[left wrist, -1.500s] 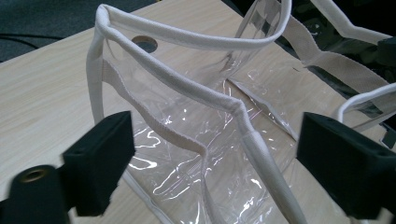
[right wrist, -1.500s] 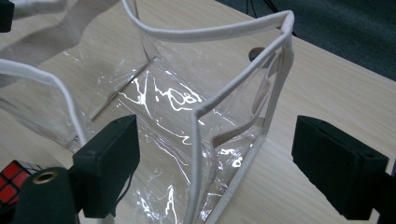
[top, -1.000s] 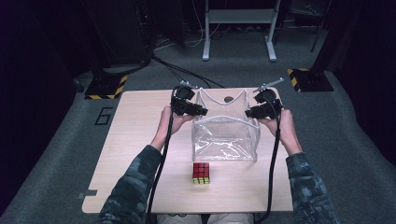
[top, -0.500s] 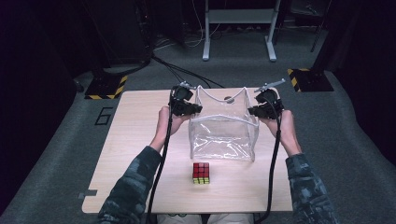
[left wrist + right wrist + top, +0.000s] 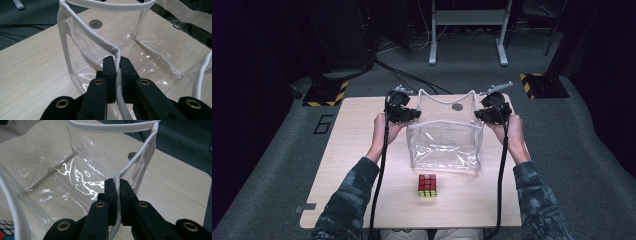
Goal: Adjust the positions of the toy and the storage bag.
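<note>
Holding clear bag [image 5: 444, 145] mouth spread on counter [image 5: 352, 150] | left tool [image 5: 116, 65] clamped on left rim cord | right tool [image 5: 117, 187] clamped on right rim cord | likely purpose: keep opening wide for puzzle cube [image 5: 427, 185], lying near bag's front.

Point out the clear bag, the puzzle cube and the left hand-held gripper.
clear bag [image 5: 444, 145], high view, its front wall
puzzle cube [image 5: 427, 185], high view, its top face
left hand-held gripper [image 5: 117, 66], left gripper view, between fingertips pinching the bag's white rim
</note>
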